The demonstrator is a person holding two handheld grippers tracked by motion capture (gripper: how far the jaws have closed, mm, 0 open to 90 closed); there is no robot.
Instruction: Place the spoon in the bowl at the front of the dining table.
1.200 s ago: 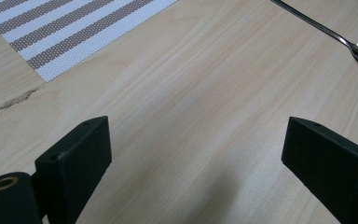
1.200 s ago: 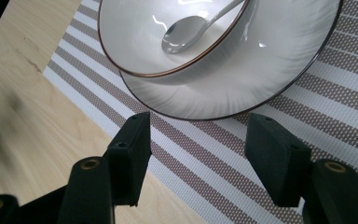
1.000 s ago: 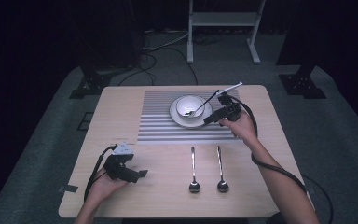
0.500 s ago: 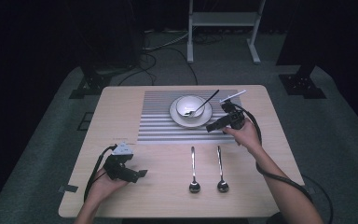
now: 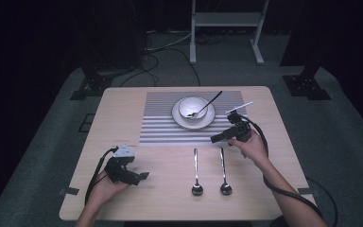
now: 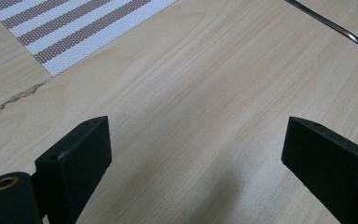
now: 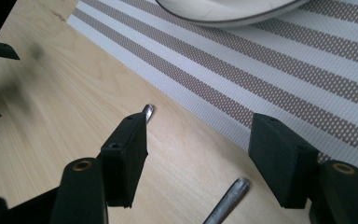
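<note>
A white bowl (image 5: pixel 192 108) stands on a white plate (image 5: pixel 177 117) on the striped placemat (image 5: pixel 160 127), and a dark-handled spoon (image 5: pixel 208 103) leans in the bowl. Two metal spoons (image 5: pixel 196 170) (image 5: pixel 224 169) lie side by side on the bare wood, bowls toward the person. My right gripper (image 5: pixel 216 138) is open just above their handle ends. In the right gripper view the two handle tips (image 7: pixel 148 111) (image 7: pixel 229 199) lie at its open jaws (image 7: pixel 200 140). My left gripper (image 5: pixel 141 176) rests open and empty near the front left; its jaws (image 6: pixel 198 140) frame bare wood.
The wooden table (image 5: pixel 118 118) has a taped front-left edge. A metal spoon (image 6: pixel 354 36) crosses the top right of the left gripper view, and the placemat corner (image 6: pixel 70 37) lies at its top left. Stands and cables sit on the dark floor behind the table.
My right gripper has drawn back from the bowl toward the person, leaving the dark-handled spoon in it, and now hovers at the two spoons' handle ends. The left gripper has stayed put.
</note>
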